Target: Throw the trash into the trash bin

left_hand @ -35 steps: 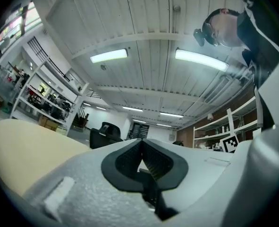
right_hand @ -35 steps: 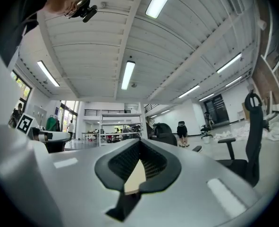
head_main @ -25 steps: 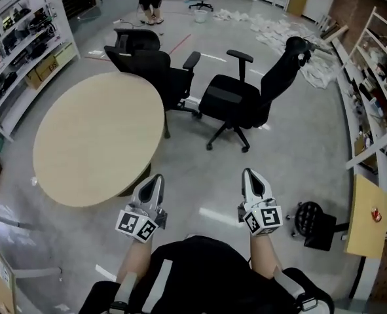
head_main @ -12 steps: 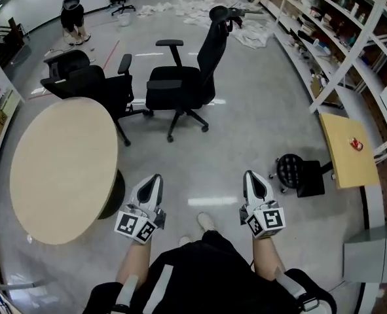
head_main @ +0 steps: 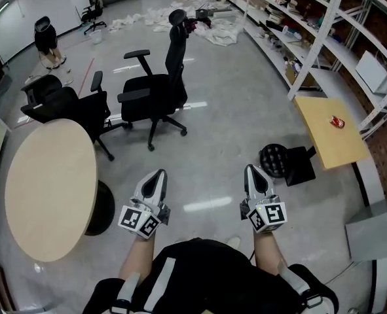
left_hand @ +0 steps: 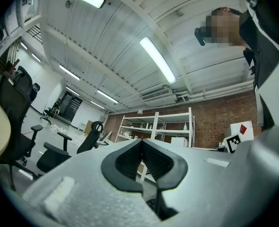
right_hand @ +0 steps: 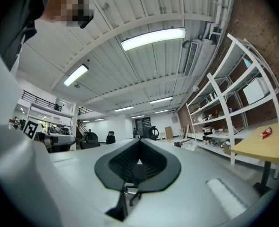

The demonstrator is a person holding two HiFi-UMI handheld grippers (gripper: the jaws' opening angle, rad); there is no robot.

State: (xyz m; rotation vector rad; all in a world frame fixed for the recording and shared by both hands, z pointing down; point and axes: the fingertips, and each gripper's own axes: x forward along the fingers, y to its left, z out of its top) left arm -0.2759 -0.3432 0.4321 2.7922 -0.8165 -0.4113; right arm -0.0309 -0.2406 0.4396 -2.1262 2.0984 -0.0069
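The left gripper (head_main: 156,176) is pointing forward over the bare floor. Its jaws are pressing together at the tips and are holding nothing. The right gripper (head_main: 254,173) is pointing the same way beside it, and its jaws are likewise closing on nothing, with no gap between the pads. Both are hovering in front of the person's body, well apart from each other, and neither is touching anything.

Just ahead of the right gripper and a little to its right, a round black bin (head_main: 274,160) is standing on the floor. Its inside is showing only dark, so I cannot tell what is in it. A black box (head_main: 302,165) is sitting just beside the bin.

Beyond them a small square table (head_main: 323,139) is standing against the shelves (head_main: 309,19). A small red piece of trash (head_main: 337,121) is lying on its top, well apart from the bin.

On the left, a round table (head_main: 42,188) is standing near the left gripper, with black office chairs (head_main: 155,95) behind it.
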